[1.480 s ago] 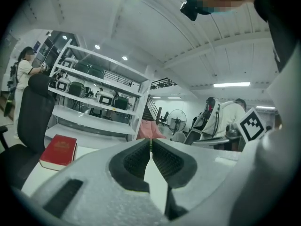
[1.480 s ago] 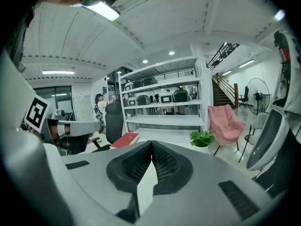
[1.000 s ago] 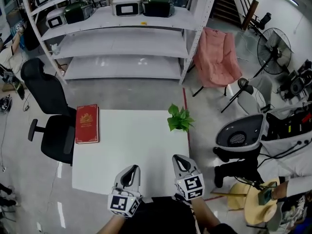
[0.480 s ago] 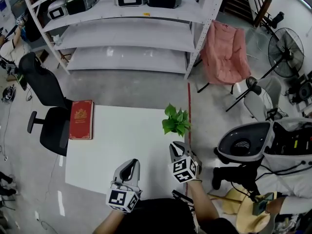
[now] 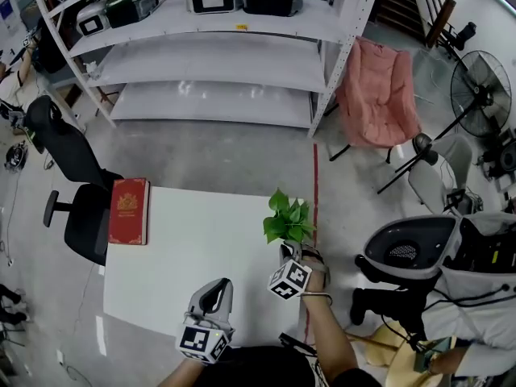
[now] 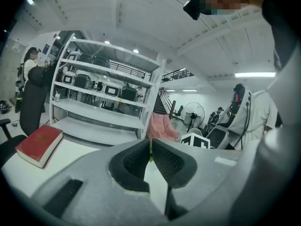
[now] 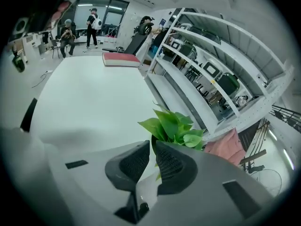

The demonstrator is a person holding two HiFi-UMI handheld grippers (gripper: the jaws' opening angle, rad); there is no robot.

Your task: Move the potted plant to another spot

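Potted plant [image 5: 288, 218], pot behind hand-held gripper [image 5: 289, 251]

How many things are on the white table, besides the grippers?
2. A red book lies at the left edge of the table; the potted plant is near its right edge, at the right gripper. None seem hidden.

A: Entry one, right gripper [image 5: 290, 253]: what changed?
B: Moved forward from the table's [image 5: 177, 256] near edge to just behind the plant [image 5: 286, 220]. Its marker cube [image 5: 289, 279] is now turned aslant.
A: Entry two, arm?
B: More forearm [image 5: 322, 337] in view, stretched out along the table's right edge.
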